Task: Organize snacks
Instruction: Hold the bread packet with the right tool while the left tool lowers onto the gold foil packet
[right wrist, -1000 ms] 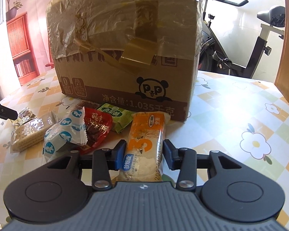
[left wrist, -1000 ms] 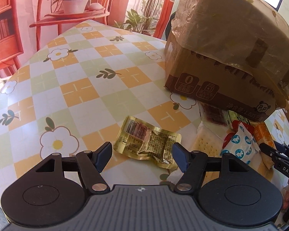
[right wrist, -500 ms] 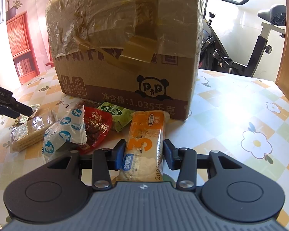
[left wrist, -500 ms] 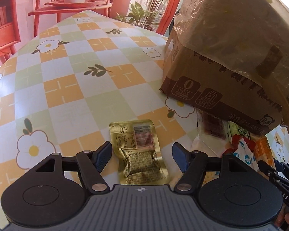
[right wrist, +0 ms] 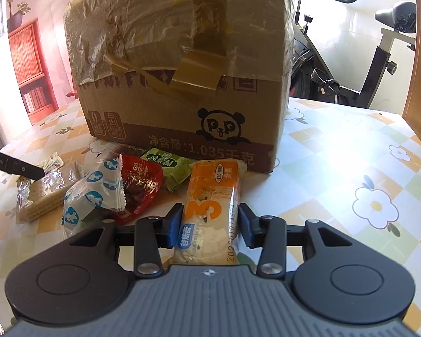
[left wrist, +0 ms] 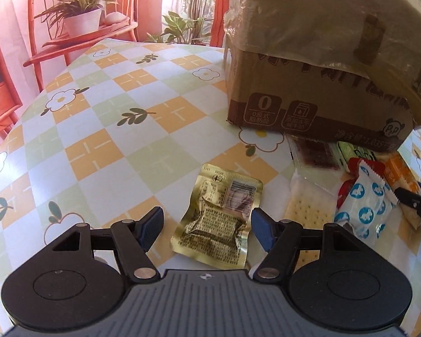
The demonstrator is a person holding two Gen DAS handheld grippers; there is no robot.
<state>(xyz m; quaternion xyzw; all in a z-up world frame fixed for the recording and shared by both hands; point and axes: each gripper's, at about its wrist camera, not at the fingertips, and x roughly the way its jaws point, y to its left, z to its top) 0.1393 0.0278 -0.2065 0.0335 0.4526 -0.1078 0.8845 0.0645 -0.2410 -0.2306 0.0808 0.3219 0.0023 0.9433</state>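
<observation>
A gold foil packet (left wrist: 219, 219) lies flat on the checked tablecloth (left wrist: 103, 146) between the fingers of my left gripper (left wrist: 207, 226), which is open; neither pad touches it. My right gripper (right wrist: 209, 223) is shut on the near end of an orange snack pack (right wrist: 210, 185) that rests on the table. To its left lie a white packet with blue dots (right wrist: 95, 193), a red packet (right wrist: 140, 185), a green packet (right wrist: 171, 168) and a clear pack of crackers (right wrist: 39, 199). A finger of the left gripper (right wrist: 14, 165) reaches over the crackers.
A large taped cardboard box (right wrist: 182, 84) stands just behind the snacks. The table curves away to its edge at the left (left wrist: 28, 106). A red plant stand (left wrist: 84, 28) is beyond it. An exercise bike (right wrist: 379, 56) stands behind the right side.
My left gripper has rolled and shifted, so the gold packet now lies lengthwise between its fingers. Its finger has come further into the right wrist view. The right gripper has not moved.
</observation>
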